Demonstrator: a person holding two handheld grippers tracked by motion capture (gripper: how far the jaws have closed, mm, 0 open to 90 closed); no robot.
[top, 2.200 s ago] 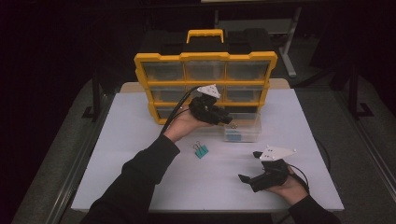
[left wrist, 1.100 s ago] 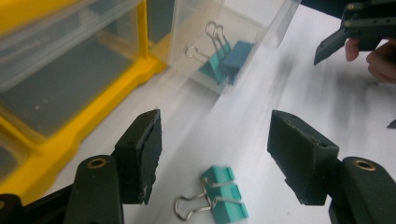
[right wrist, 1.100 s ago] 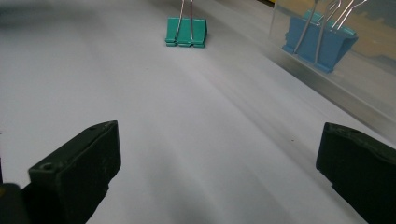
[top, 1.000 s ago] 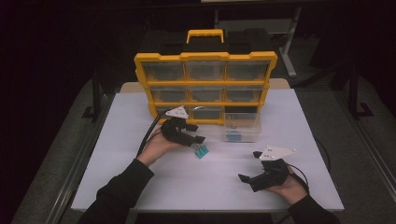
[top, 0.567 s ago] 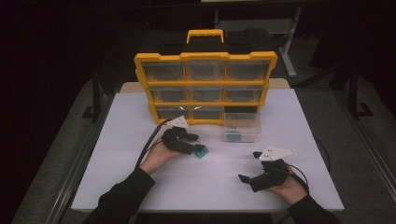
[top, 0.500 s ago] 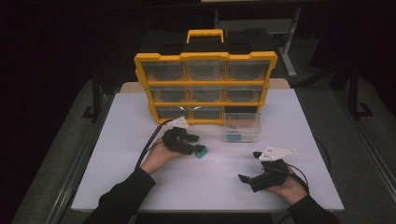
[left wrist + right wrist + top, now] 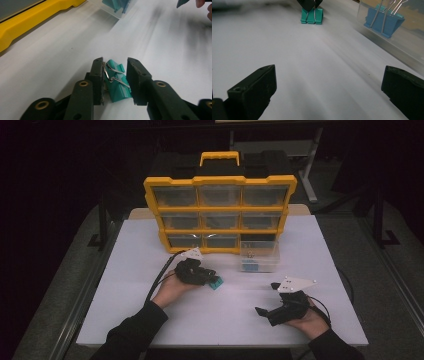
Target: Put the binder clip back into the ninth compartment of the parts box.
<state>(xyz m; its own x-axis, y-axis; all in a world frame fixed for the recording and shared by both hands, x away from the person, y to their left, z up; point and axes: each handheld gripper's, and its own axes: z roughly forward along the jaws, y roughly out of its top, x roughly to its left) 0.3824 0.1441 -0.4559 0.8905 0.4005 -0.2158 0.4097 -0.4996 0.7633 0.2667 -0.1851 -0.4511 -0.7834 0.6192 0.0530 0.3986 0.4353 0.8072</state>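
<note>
High view: a white table point(image 7: 150, 245) carries a yellow drawer organizer point(image 7: 220, 212) at the back. One clear drawer point(image 7: 259, 256) sits out on the table in front of it, at its lower right. The left gripper point(image 7: 212, 280) lies low, just left of that drawer, with a teal binder clip point(image 7: 216, 284) at its tips. The right gripper point(image 7: 267, 299) rests well apart, near the front right edge, nothing between it and the clip.

Left gripper view: the black jaws have just been closing around the teal binder clip point(image 7: 116, 81), which lies on the table. One jaw touches its wire handles; a narrow gap remains at the other. The clear drawer point(image 7: 117, 7) stands beyond.

Right gripper view: the jaws stand wide apart, empty. Ahead are the teal clip point(image 7: 312, 15) and a blue binder clip point(image 7: 384, 21) inside the clear drawer.
</note>
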